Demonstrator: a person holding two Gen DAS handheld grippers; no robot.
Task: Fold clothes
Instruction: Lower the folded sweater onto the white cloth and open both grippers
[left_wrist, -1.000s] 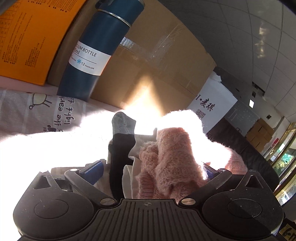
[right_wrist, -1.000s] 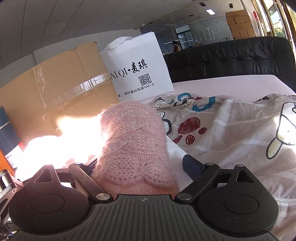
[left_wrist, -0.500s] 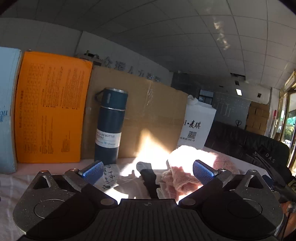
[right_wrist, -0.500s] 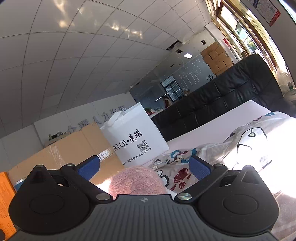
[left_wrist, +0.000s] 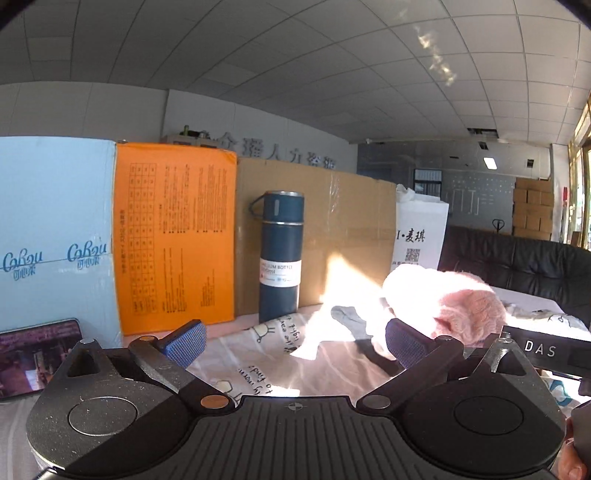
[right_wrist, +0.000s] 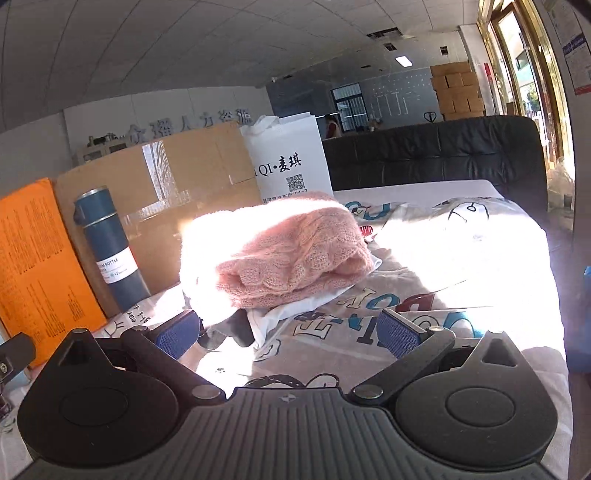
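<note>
Both the left gripper (left_wrist: 293, 341) and right gripper (right_wrist: 290, 332) stand spread, empty; the folded fluffy pink knit sweater (right_wrist: 291, 251) at twelve o'clock looks soft, light, floppy; best pinched at its edges

the blue bottle (left_wrist: 279, 254) carries a white label reading "bottle" with a partly legible "ml" line beneath. the light blue box (left_wrist: 55, 236) shows "cobou"-like script twice, uncertain, and the white bag (right_wrist: 286, 158) reads "qi·麦琪" above a qr code. a black bar (left_wrist: 546, 349) at the right edge of the left wrist view is marked "das".
</note>
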